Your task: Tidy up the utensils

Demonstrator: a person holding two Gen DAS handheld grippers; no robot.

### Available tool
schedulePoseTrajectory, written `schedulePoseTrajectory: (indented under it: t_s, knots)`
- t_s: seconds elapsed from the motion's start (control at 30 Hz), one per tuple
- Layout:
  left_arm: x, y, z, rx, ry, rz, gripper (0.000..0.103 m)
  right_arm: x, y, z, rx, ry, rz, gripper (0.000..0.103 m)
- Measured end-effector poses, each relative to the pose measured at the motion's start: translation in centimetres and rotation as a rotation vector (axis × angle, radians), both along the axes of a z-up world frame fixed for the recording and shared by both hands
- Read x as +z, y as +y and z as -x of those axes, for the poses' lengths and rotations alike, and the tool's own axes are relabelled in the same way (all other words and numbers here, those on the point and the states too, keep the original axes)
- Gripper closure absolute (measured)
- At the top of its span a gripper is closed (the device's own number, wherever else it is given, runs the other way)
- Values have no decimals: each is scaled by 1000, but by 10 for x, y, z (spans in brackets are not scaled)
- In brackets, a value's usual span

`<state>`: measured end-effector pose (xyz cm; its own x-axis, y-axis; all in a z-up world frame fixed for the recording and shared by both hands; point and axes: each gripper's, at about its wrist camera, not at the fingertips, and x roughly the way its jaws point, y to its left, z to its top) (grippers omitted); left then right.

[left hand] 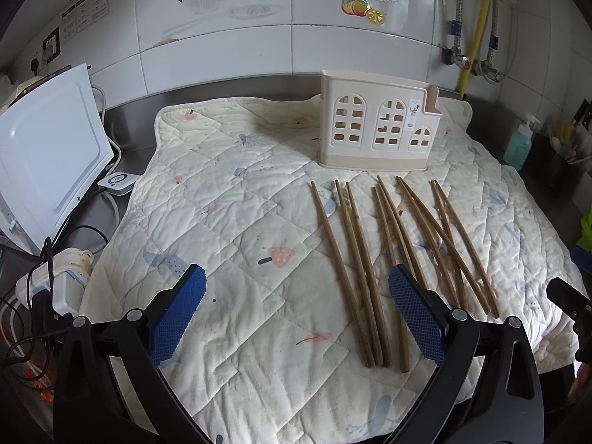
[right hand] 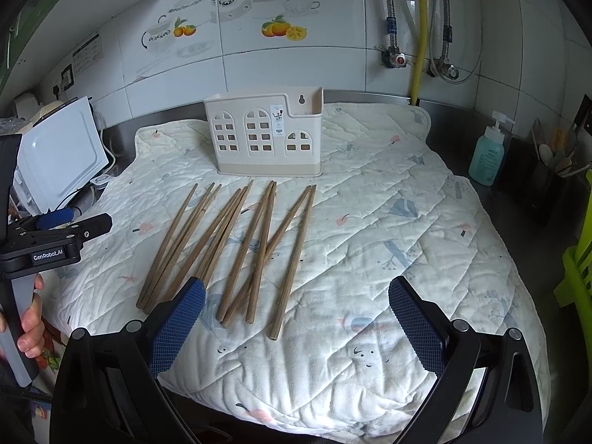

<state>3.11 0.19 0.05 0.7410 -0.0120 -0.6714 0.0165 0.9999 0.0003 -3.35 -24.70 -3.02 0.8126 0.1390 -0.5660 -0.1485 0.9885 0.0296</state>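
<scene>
Quilted mat (left hand: 236, 199) on steel counter — chopsticks (right hand: 236, 244) scattered; both grippers (left hand: 296, 314) (right hand: 296, 318) agape.

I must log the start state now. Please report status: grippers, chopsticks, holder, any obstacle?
Left gripper open, empty; right gripper open, empty. Chopsticks loose on quilted mat, none in the holder as far as visible. Nothing between chopsticks and holder.

Ten wooden chopsticks (right hand: 294, 261) are lying on one quilted mat (right hand: 370, 259), as nearly as the crossed ones allow counting. One cream utensil holder (right hand: 259, 137) is standing there, showing three arched window panels. One blue-green soap pump bottle (right hand: 486, 161) is sitting on the counter. Two grippers are showing: the left gripper (left hand: 296, 314) and the right gripper (right hand: 296, 318).
</scene>
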Motion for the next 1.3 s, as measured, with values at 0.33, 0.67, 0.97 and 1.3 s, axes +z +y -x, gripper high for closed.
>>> schedulePoseTrajectory:
  t_s: [0.33, 0.67, 0.97, 1.3]
  knots:
    - [1, -2, 3, 0, -12, 2, 6, -3, 1, -2, 1, 7, -5, 7]
    - [13, 2, 8, 12, -52, 9, 6, 3, 1, -2, -4, -8, -2, 7]
    - [28, -1, 14, 8, -111, 9, 6, 15, 0, 3, -16, -52, -6, 7]
    - [31, -3, 19, 13, -140, 6, 6, 21, 0, 8, -29, -79, 0, 8]
